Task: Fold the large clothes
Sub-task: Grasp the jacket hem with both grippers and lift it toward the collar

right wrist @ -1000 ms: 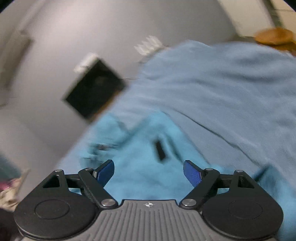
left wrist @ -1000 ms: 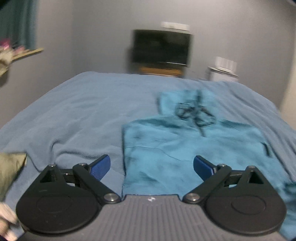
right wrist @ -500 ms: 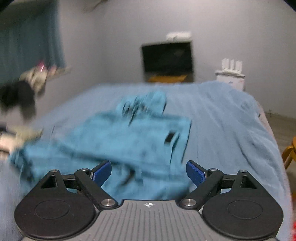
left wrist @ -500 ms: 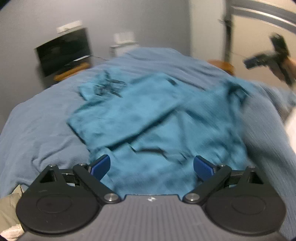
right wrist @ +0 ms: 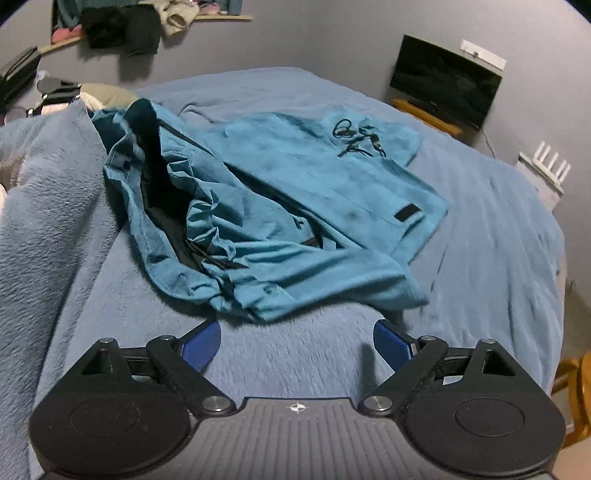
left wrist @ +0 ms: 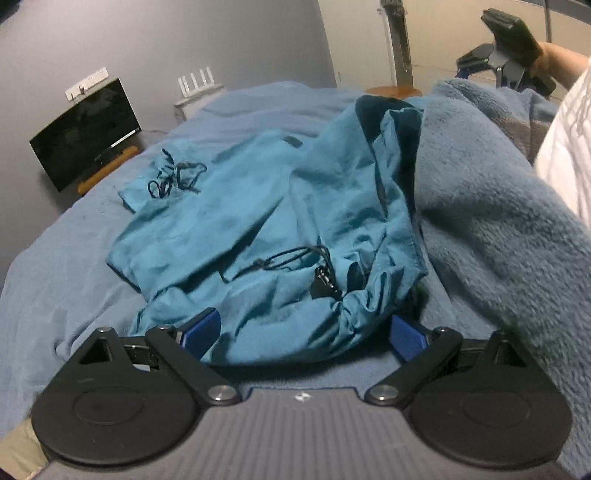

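Left wrist view: my left gripper (left wrist: 306,334) is spread wide, its 2 blue pads apart with nothing clamped; the bunched hem of the teal jacket (left wrist: 266,221) lies just ahead of and between them, and I cannot tell whether cloth touches either pad. The jacket lies partly folded and rumpled on the blue blanket (left wrist: 74,258), black drawcords (left wrist: 173,177) at its far end. A raised fold of blanket stands to the right. My right gripper (left wrist: 480,61) shows at upper right, held in my hand above the bed. A dark monitor (left wrist: 85,133) stands by the grey wall. Right wrist view: my right gripper (right wrist: 297,341) is likewise released, pads wide apart over bare blanket (right wrist: 498,221), near the jacket (right wrist: 295,192) but apart from its closest edge. The jacket lies at mid-bed, its dark lining exposed at the left side. The monitor (right wrist: 443,81) stands at upper right, and clothes (right wrist: 125,26) hang on a shelf at upper left.
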Demonstrator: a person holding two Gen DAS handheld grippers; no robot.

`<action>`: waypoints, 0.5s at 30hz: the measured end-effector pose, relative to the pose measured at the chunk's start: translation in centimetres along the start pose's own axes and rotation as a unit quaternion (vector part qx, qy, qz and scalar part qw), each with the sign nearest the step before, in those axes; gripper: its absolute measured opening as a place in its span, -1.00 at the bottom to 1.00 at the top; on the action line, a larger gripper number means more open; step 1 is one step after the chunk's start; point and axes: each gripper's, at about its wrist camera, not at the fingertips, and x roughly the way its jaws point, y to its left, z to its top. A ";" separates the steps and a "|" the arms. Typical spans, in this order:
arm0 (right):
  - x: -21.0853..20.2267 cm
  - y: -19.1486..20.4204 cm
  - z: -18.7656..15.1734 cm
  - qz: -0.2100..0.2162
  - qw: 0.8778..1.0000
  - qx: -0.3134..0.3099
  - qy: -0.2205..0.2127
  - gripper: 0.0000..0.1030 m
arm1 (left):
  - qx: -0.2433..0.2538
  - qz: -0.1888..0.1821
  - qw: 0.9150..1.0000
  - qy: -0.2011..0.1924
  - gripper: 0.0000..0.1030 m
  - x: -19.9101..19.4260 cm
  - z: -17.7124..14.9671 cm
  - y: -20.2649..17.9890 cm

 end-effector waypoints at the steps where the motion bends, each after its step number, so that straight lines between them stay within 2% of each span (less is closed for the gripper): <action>1: 0.4 0.3 0.2 0.001 1.000 -0.008 0.003 0.78 | 0.008 0.001 1.000 -0.003 0.88 0.2 0.1 -0.2; 5: 1.7 1.6 1.0 -0.012 0.998 -0.063 0.008 0.92 | 0.035 -0.005 0.999 -0.003 0.88 1.3 0.6 -1.0; 8: 2.7 2.2 1.7 -0.009 0.995 -0.101 0.008 0.93 | 0.049 -0.011 0.999 -0.011 0.87 2.1 1.1 -0.7; 11: 3.5 2.4 2.4 0.010 0.991 -0.131 0.006 0.82 | 0.042 -0.036 0.998 -0.016 0.50 2.9 1.5 0.2; 12: 3.7 2.3 2.6 0.027 0.990 -0.138 0.006 0.57 | 0.031 -0.047 0.998 -0.015 0.29 3.3 1.8 0.7; 13: 3.9 2.1 2.9 0.044 0.990 -0.137 0.009 0.43 | 0.017 -0.054 0.998 -0.017 0.06 3.5 2.0 1.3; 15: 4.2 1.2 3.5 0.065 0.991 -0.118 0.012 0.30 | -0.007 -0.063 0.998 -0.025 -0.12 3.8 2.5 2.4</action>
